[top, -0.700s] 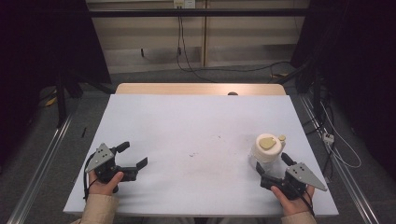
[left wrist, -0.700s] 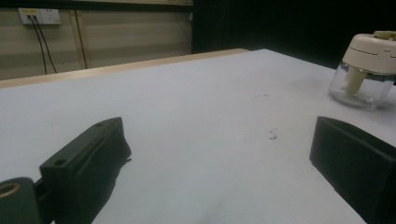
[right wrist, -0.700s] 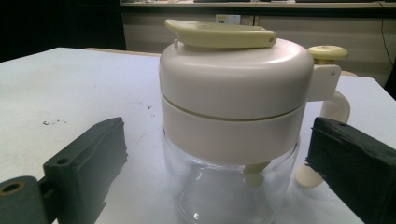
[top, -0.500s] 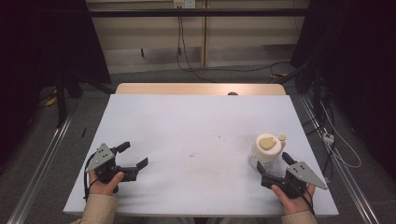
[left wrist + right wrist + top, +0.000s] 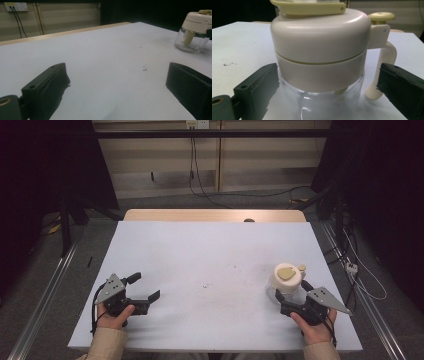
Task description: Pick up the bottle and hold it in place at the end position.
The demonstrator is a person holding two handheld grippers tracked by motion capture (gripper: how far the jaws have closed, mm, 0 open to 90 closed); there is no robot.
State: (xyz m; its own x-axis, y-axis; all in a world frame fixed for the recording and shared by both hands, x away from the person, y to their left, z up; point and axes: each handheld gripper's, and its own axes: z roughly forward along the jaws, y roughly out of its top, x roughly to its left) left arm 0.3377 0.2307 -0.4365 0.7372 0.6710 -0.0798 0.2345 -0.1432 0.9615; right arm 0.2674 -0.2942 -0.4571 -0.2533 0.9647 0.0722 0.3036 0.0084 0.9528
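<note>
The step in hand looks like the approach to a grasp: the right gripper (image 5: 289, 292) sits at about five o'clock on the white bench (image 5: 210, 250), its fingers (image 5: 254, 87) spread wide to either side of a small glass jar (image 5: 287, 281) with a cream plastic lid. In the right gripper view the jar stands upright between the two black fingers, the left one touching or just beside the clear glass wall and the right one apart from the body, near the cream handle (image 5: 384, 62) that curves down at the jar's three o'clock side. Whether the left one truly touches cannot be told. A yellowish flip tab (image 5: 312, 8) lies flat on the lid. The left gripper (image 5: 142, 290) rests at about seven o'clock on the bench, well apart from the jar, its fingers likewise open and holding nothing; its own view shows the jar far off at two o'clock. The next move, as I judge it, calls for closing the right fingers squarely on the body below the lid, keeping the handle out of the pinch so the jar does not twist or tip.
</note>
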